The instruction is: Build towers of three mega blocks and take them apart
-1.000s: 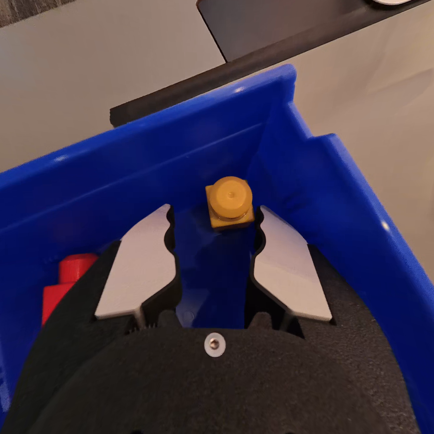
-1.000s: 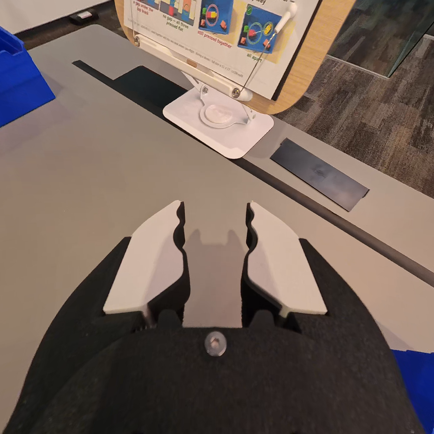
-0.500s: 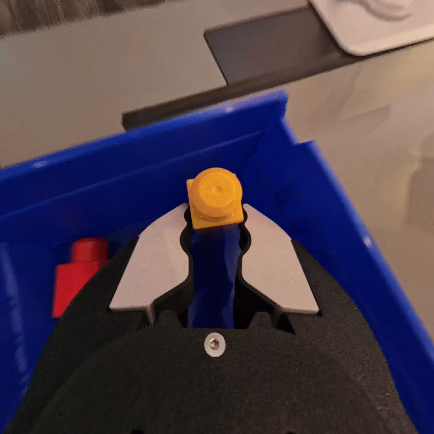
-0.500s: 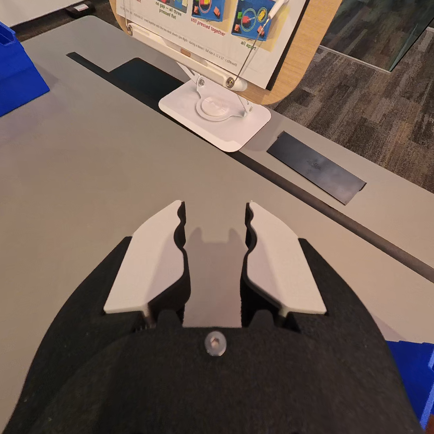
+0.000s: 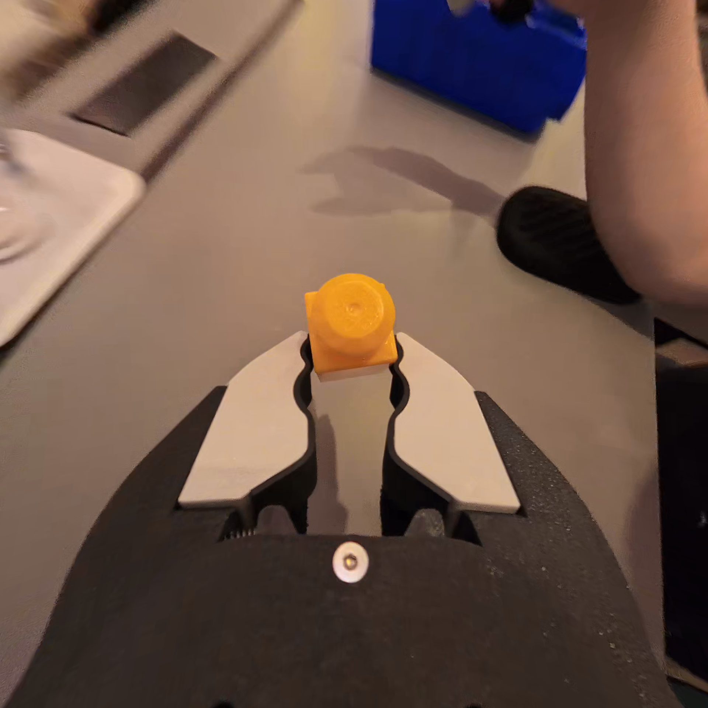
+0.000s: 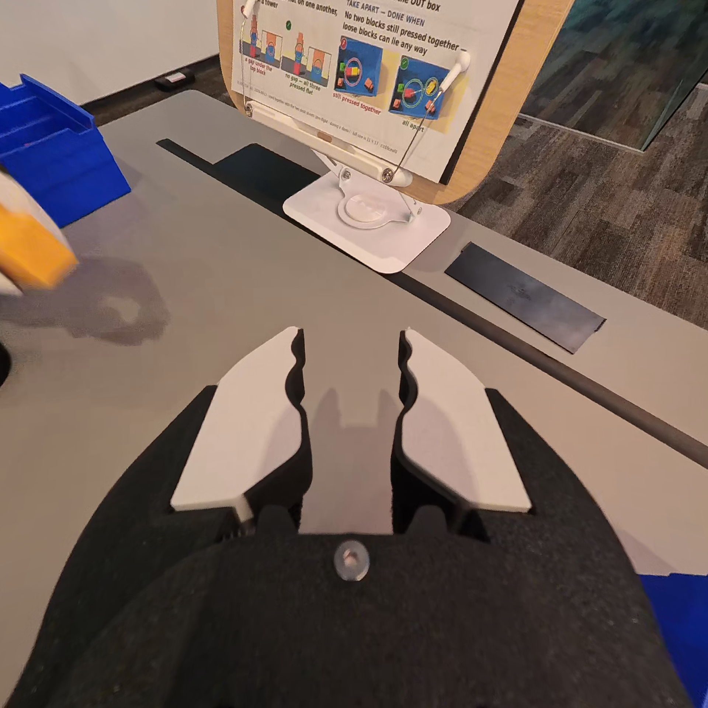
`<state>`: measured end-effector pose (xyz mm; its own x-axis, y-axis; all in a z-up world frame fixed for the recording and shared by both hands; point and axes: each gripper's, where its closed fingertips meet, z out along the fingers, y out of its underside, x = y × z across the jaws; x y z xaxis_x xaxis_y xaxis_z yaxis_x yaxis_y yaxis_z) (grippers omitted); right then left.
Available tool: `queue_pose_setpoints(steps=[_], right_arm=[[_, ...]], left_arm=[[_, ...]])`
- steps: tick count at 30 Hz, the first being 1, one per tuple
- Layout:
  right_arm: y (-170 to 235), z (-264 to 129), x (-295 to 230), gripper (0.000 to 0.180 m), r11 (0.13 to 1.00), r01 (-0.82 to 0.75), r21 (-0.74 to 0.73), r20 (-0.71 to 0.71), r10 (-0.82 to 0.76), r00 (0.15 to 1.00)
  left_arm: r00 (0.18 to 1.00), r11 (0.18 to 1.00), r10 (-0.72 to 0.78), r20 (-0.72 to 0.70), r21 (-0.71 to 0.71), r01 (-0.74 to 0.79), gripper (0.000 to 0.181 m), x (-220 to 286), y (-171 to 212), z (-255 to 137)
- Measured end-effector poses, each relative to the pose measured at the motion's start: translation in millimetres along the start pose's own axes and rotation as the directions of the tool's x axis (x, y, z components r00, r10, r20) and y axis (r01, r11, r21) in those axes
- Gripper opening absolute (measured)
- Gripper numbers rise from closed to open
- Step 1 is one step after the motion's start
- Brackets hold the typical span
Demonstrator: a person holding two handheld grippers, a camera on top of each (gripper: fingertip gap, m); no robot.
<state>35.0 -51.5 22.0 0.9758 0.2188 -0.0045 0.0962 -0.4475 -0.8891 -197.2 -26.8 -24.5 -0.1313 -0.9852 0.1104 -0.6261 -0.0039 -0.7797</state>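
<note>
My left gripper (image 5: 350,350) is shut on an orange one-stud mega block (image 5: 350,323), held at its fingertips above the grey table (image 5: 249,214), stud facing the camera. The same block (image 6: 32,249) shows blurred at the left edge of the right wrist view, still in the left gripper. My right gripper (image 6: 350,339) is open and empty, low over the grey table (image 6: 230,268). Its black body (image 5: 555,245) and the person's arm (image 5: 647,153) show at the right of the left wrist view.
A blue bin (image 5: 479,65) stands ahead in the left wrist view. Another blue bin (image 6: 53,153) stands at the far left of the right wrist view. A white stand base (image 6: 367,222) holds an instruction board (image 6: 364,72). A dark groove (image 6: 536,360) crosses the table. The tips of one gripper are about 25 cm away from the tips of the other.
My left gripper shut on the orange block inside the blue bin, lifted it out and swung it over the open table. My right gripper stayed open and shifted only slightly.
</note>
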Motion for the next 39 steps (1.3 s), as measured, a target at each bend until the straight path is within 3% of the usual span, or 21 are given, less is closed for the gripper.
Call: queue_pose_setpoints(steps=[4, 10, 25, 36, 38, 39], right_arm=[[9, -7, 6, 0.046, 1.000, -0.021, 0.000, -0.001, 0.021, 1.000], [16, -15, 15, 0.046, 0.996, -0.081, 0.034, 0.021, 0.081, 0.997], [9, -25, 21, 0.045, 0.989, -0.111, 0.095, 0.059, 0.106, 0.993], [11, -28, 18, 0.044, 0.986, -0.123, 0.108, 0.102, 0.112, 0.988], [15, -28, 19, 0.044, 0.988, -0.120, 0.097, 0.102, 0.110, 0.989], [16, -28, 19, 0.044, 0.988, -0.120, 0.093, 0.101, 0.110, 0.989]], left_arm=[[0.988, 0.988, 0.136, -0.079, -0.061, -0.141, 0.038, 20, 6, 84], [0.949, 0.961, 0.240, -0.204, -0.085, -0.262, 0.038, 32, 15, 129], [0.915, 0.906, 0.303, -0.266, -0.217, -0.363, 0.038, 28, 45, 151], [0.915, 0.913, 0.295, -0.274, -0.200, -0.355, 0.039, 31, 47, 155], [0.934, 0.927, 0.269, -0.235, -0.198, -0.317, 0.058, 28, 44, 156], [0.942, 0.932, 0.257, -0.218, -0.203, -0.301, 0.059, 26, 43, 153]])
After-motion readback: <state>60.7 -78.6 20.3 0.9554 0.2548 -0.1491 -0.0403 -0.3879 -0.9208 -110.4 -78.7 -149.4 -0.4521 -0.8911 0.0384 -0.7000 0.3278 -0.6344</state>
